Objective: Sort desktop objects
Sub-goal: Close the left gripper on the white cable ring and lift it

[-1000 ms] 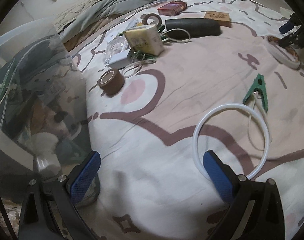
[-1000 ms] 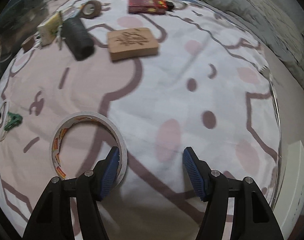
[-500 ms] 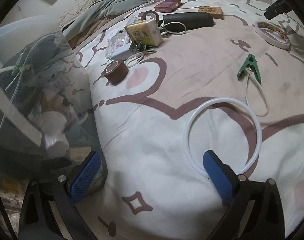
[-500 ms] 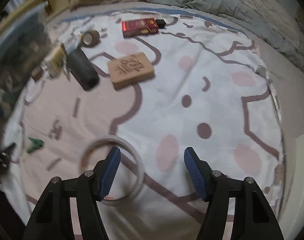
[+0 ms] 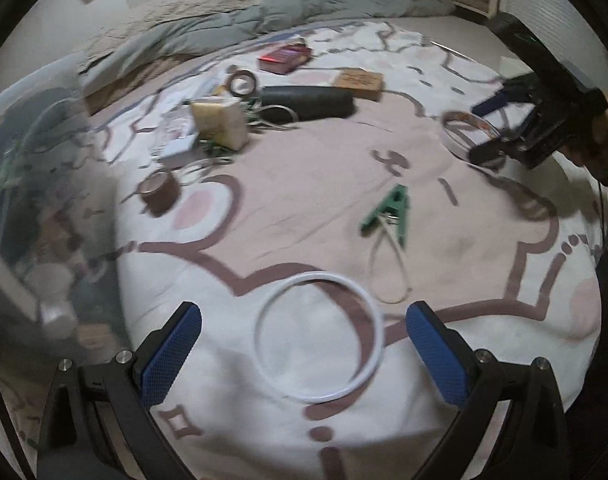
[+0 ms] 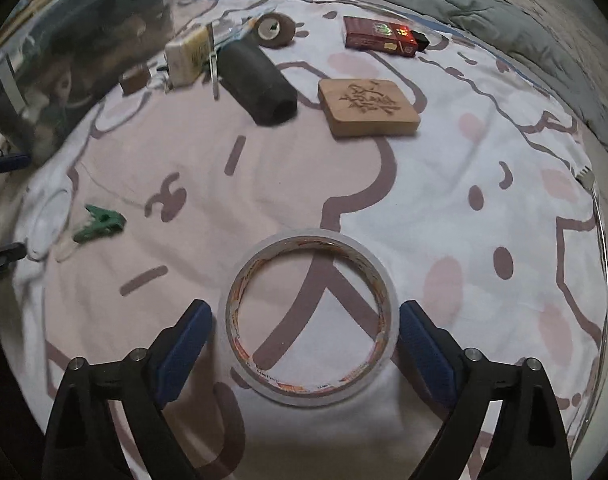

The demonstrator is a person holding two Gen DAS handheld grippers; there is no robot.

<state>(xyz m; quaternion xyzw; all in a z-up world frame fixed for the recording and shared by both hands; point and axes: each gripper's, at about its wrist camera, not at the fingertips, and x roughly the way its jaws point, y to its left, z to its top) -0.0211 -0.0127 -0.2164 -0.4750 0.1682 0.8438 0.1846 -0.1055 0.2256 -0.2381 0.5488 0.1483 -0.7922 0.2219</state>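
the left gripper point(image 5: 304, 354) was wide open around the white ring point(image 5: 319, 335) on the blanket point(image 5: 287, 208). the right gripper point(image 6: 305, 344) was also wide open, holding nothing, around the clear tape roll point(image 6: 310, 320).

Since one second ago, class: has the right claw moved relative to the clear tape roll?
Yes. The right claw shifted left; the clear tape roll, earlier by its left finger, now sits centred between both.

A clear tape roll point(image 6: 310, 318) lies flat, near; a white ring point(image 5: 319, 335) lies flat, far left of it, beside a green clip point(image 6: 99, 227).
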